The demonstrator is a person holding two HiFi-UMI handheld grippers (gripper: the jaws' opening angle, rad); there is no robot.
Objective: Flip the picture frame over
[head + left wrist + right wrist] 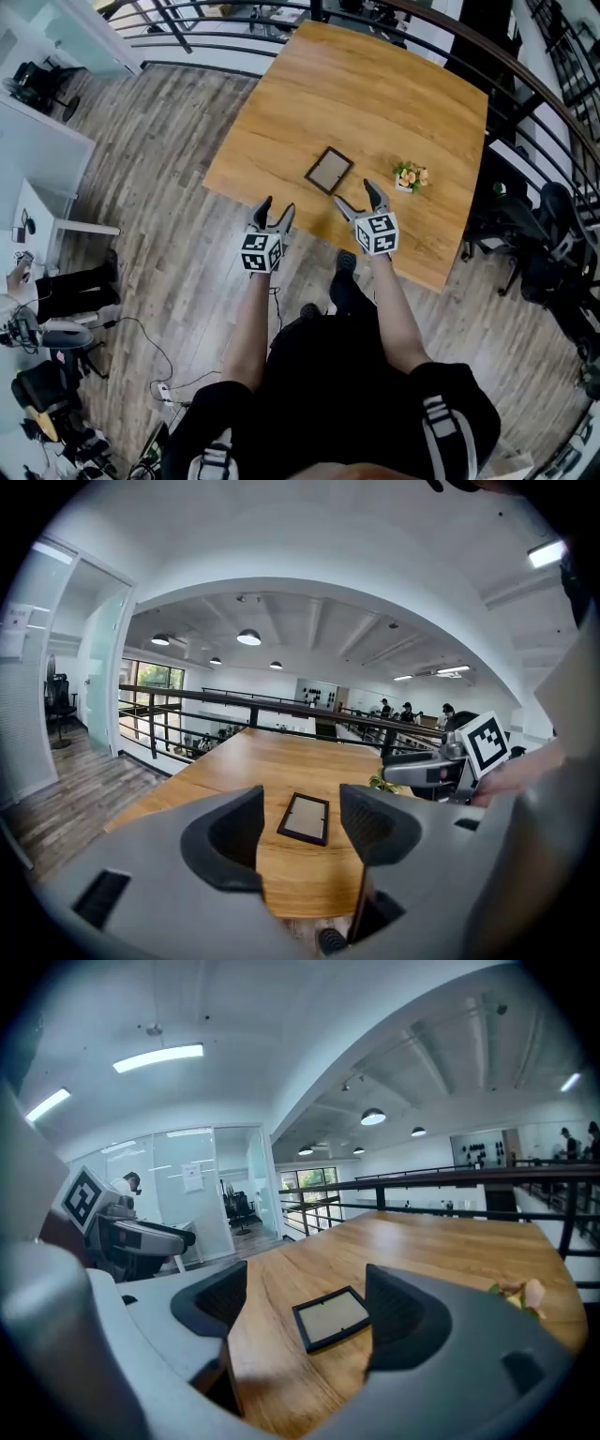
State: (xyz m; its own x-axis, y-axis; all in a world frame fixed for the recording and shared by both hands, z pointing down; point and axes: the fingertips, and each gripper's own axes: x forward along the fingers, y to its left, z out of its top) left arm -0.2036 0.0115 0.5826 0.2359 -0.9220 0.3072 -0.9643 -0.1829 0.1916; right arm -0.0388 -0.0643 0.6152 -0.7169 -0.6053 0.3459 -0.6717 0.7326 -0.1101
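Note:
A small dark picture frame (329, 171) lies flat on the wooden table (375, 103), a little in from its near edge. The same picture frame (305, 818) shows between the jaws in the left gripper view, and the picture frame (334, 1317) in the right gripper view too, some way ahead of both. My left gripper (274, 214) hovers open near the table's near-left edge, nothing between its jaws. My right gripper (360, 197) is open over the table just short of the frame, empty as well.
A small pot of flowers (410, 176) stands on the table right of the frame. A dark railing (525, 75) curves round the far and right sides. Office chairs (553, 234) stand to the right, a white desk (37, 150) to the left, on wood plank floor.

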